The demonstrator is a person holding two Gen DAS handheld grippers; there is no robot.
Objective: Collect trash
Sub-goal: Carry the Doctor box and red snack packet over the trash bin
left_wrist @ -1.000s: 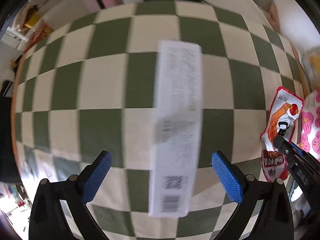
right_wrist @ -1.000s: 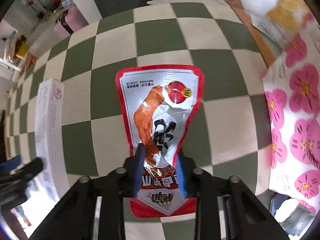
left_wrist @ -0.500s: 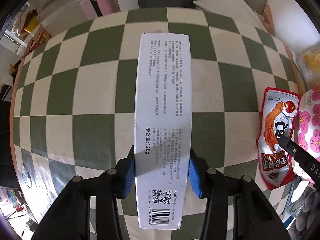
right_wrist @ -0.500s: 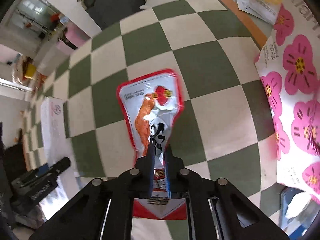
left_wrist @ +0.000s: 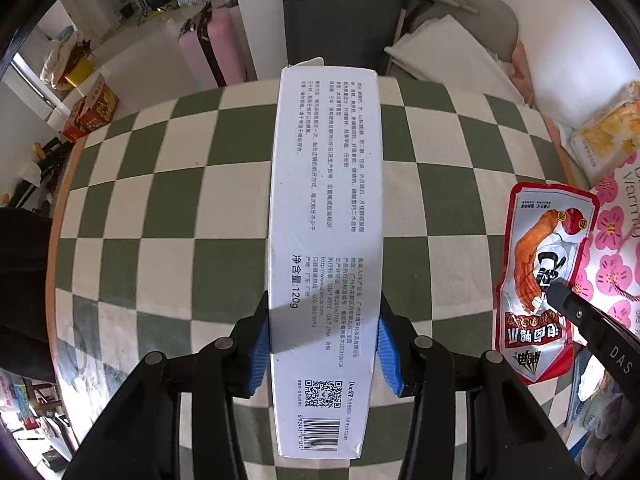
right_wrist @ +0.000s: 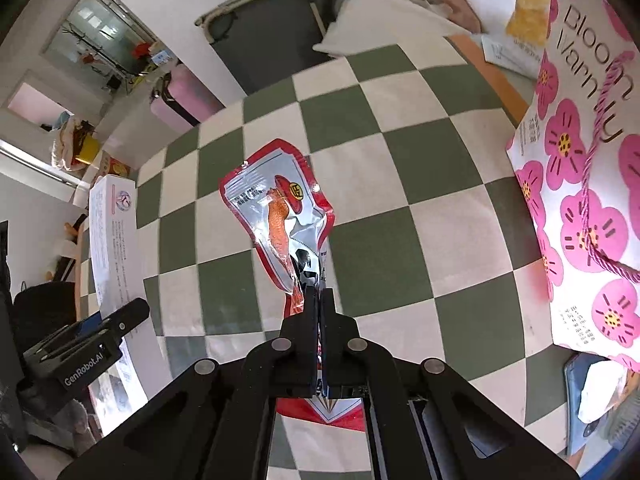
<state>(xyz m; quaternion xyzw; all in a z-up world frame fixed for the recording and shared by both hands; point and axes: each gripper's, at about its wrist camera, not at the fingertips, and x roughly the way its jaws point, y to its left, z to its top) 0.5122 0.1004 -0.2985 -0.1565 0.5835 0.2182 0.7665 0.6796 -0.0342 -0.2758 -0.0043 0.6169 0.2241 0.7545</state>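
Note:
A long white carton [left_wrist: 326, 216] printed with small text and a barcode is clamped between the blue pads of my left gripper [left_wrist: 323, 340], held up above the green-and-cream checked table [left_wrist: 168, 216]. In the right wrist view the same carton [right_wrist: 114, 240] shows at the left with the left gripper [right_wrist: 120, 322] on it. My right gripper [right_wrist: 319, 300] is shut on a red and silver snack pouch [right_wrist: 280, 216], which crumples where it is pinched and hangs off the tabletop. The pouch [left_wrist: 544, 264] and the right gripper's tip [left_wrist: 560, 296] also appear at the right of the left wrist view.
A white paper bag with pink flowers [right_wrist: 580, 184] and a twisted pink cord handle stands at the table's right edge. A yellow snack packet [left_wrist: 608, 124] lies behind it. Beyond the table are a pink suitcase [left_wrist: 216, 48], a dark folding cot [left_wrist: 340, 28] and a red box [left_wrist: 94, 112].
My left gripper closed on the white carton and lifted it off the table. My right gripper pinched fully shut on the snack pouch and raised it, crumpling its lower half.

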